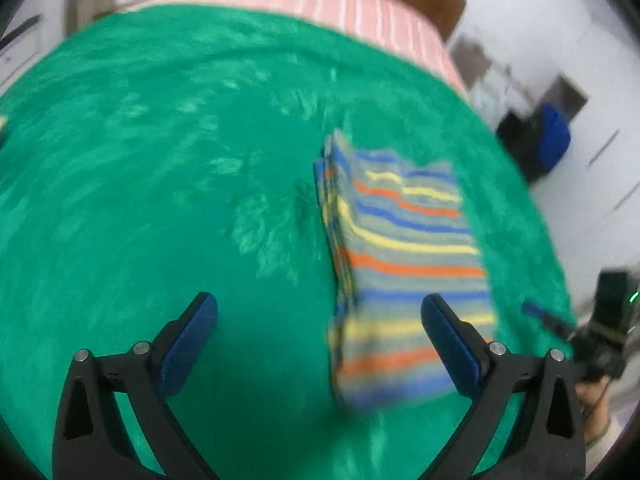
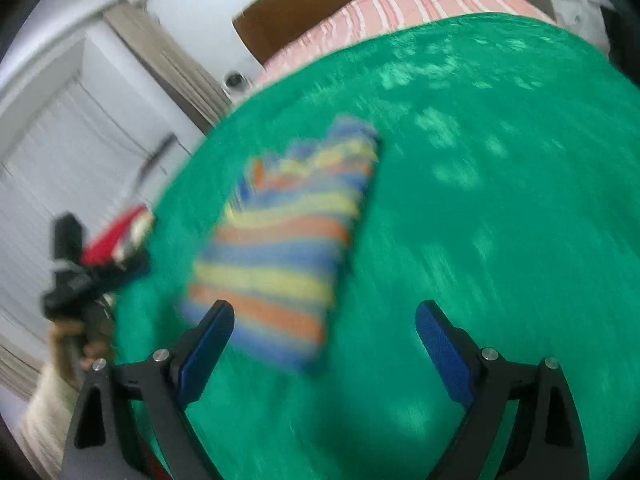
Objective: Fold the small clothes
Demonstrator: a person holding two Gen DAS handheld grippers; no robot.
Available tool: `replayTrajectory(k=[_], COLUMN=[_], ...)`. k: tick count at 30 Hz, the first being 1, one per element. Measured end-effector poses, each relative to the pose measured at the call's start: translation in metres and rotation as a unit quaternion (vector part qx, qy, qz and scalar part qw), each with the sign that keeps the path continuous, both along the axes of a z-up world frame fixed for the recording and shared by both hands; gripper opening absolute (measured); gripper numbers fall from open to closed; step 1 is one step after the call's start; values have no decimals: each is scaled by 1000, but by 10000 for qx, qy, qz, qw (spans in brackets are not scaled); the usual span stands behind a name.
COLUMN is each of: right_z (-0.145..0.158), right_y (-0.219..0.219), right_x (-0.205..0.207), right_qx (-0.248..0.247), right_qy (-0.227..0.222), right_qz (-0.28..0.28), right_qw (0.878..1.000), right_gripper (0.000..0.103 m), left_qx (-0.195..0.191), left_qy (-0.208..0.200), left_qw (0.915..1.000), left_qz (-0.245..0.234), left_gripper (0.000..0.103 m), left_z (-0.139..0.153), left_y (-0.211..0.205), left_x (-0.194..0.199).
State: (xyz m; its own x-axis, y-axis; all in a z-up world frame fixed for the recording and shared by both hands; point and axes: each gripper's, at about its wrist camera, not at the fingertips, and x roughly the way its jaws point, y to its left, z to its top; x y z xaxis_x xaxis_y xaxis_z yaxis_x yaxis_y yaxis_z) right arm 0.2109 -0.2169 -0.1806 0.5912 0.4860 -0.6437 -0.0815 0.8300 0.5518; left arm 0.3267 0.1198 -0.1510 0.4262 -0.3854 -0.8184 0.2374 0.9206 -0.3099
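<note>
A small striped garment (image 1: pixel 404 256) in blue, yellow, orange and grey lies folded into a narrow stack on the green blanket (image 1: pixel 160 160). It also shows, blurred, in the right wrist view (image 2: pixel 288 248). My left gripper (image 1: pixel 320 320) is open and empty above the blanket, its right finger over the garment's near end. My right gripper (image 2: pixel 324 328) is open and empty, its left finger over the garment's near corner. The other gripper shows at the right edge of the left wrist view (image 1: pixel 592 340) and at the left edge of the right wrist view (image 2: pixel 92 264).
The green blanket (image 2: pixel 480 200) covers a bed with a pink striped sheet (image 1: pixel 320 4) and brown headboard (image 2: pixel 304 4) at the far end. White walls and cabinets surround it. A blue and black object (image 1: pixel 544 140) stands on the floor to the right.
</note>
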Motion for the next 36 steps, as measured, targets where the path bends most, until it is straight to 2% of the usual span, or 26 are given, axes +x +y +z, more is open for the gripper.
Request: replayTrajectory(k=[2,4,6,7,8,9,10,12,13,14,16,20,23,25,26,27,28,29,32,34,35,36], right_z=[-7,-24,-44,-52,-58,-59,-55,-33,-20,-12,7,41,63,70,68,61,50,43,22,20,23,28], right_y=[2,5,12,17,25,35,47,78,95,106,124,136,136,129,125,121,115,107,86,83,83,83], right_x=[34,65,89,99,106,110,112,105,96,88,73,55,56,62,66,75,79,79,58,41,27,16], right_qx=[221,526,889,1066,1101,836,475,-827,-1506,-1856,-2264,-2273,-2072,-1851,-1770,-1770,-1870,-1953,-2225,-2365,-2501,-2595], right_qy=[93,333,631,744,820,877,831,403,100,-111,-563,-1202,-1420,-1382,-1287,-1076,-838,-703,-410,-330,-337,-363], right_qz=[-26,18,98,196,272,309,359,508,577,621,675,575,475,377,326,288,220,160,-2,-34,-72,-108], right_qw=[9997,9981,9940,9913,9902,9922,9948,9945,9869,9806,9701,9647,9668,9722,9752,9779,9785,9781,9741,9711,9676,9650], right_gripper=[91,90,80,63,39,31,29,26,24,24,23,23,23,24,29,37,67,102,102,102,102,102], left_qx=[129,150,307,348,466,546,415,510,532,521,432,403,293,395,496,721,931,1095,1206,1323,1380,1438], left_qy=[416,698,445,424,397,326,343,184,21,-89,-352,-892,-1071,-923,-876,-857,-897,-1005,-1234,-1602,-1750,-1993], left_qw=[9990,9972,9979,9976,9969,9962,9962,9971,9973,9975,9977,9948,9935,9946,9947,9936,9916,9887,9838,9745,9701,9632], left_qz=[-103,-219,-350,-425,-496,-593,-684,-540,-499,-466,-389,-283,-242,-243,-208,-109,28,180,483,844,956,1089], left_gripper=[101,100,99,95,66,26,15,14,14,13,13,13,14,27,49,78,85,87,87,92,99,102], left_z=[-27,-46,-47,-48,-49,-48,-46,-38,-31,-25,-8,34,57,50,44,33,25,19,15,25,29,36], left_y=[-18,-31,-52,-59,-67,-76,-82,-86,-86,-85,-80,-65,-59,-62,-60,-60,-58,-55,-41,-35,-34,-34], left_x=[31,44,45,45,44,42,39,33,28,23,12,3,1,9,11,13,12,8,-18,-48,-59,-72])
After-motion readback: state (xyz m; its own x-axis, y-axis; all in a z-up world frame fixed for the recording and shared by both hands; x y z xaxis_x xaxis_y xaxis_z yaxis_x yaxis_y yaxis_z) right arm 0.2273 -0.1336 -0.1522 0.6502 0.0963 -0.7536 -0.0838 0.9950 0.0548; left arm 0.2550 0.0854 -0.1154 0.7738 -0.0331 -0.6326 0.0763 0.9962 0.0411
